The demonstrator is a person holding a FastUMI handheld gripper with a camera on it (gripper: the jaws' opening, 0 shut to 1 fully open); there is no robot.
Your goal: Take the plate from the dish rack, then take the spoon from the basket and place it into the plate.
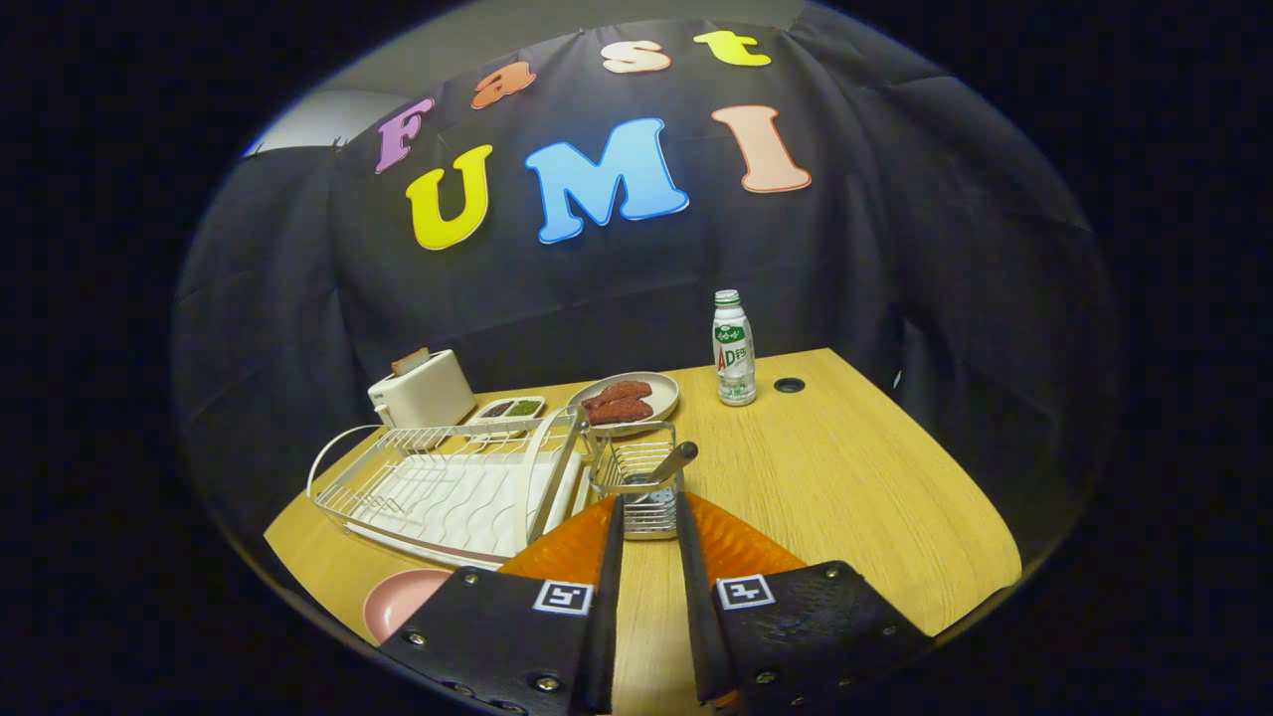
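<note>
Lining up on the basket (644,479), the gripper (648,507) hovers with jaws narrowly parted and empty. The spoon (664,467) leans inside, handle toward them. Beneath lies the orange plate (741,545) on the counter (845,477), probably ready to receive it.

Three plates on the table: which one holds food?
The pale plate beyond the basket, carrying reddish-brown sausages. The orange plate under the open gripper and the pink plate are bare.
</note>
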